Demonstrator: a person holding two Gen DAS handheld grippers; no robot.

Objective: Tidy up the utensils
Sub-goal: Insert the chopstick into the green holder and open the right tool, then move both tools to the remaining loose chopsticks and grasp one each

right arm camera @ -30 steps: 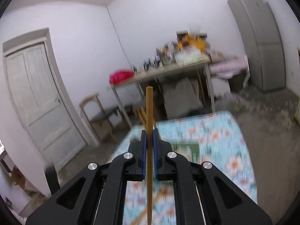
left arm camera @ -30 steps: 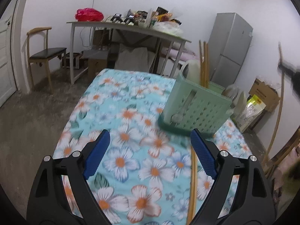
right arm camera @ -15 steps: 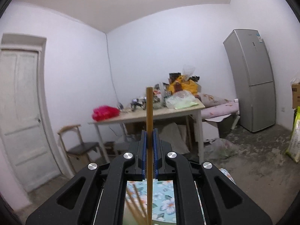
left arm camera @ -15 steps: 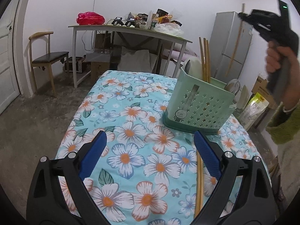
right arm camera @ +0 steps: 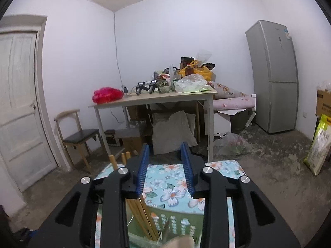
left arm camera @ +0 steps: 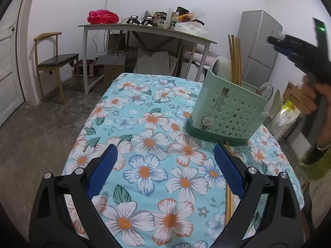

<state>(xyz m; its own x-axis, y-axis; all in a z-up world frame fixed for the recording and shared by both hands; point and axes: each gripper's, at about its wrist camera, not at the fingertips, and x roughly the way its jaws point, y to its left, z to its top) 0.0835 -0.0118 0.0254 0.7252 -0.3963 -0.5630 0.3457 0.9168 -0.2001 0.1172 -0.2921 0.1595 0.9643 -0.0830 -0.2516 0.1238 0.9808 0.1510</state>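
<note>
Below our spread, empty right tongs, chopsticks stand in the green utensil caddy; beside our spread left tongs, 2 chopsticks remain on the surface.

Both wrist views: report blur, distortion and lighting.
Left wrist view: the right hand-held gripper is motion-blurred at the right edge; the green caddy is sharp. Right wrist view: sharp, with the fridge bowed by the fisheye. Both: soft, even light.
</note>
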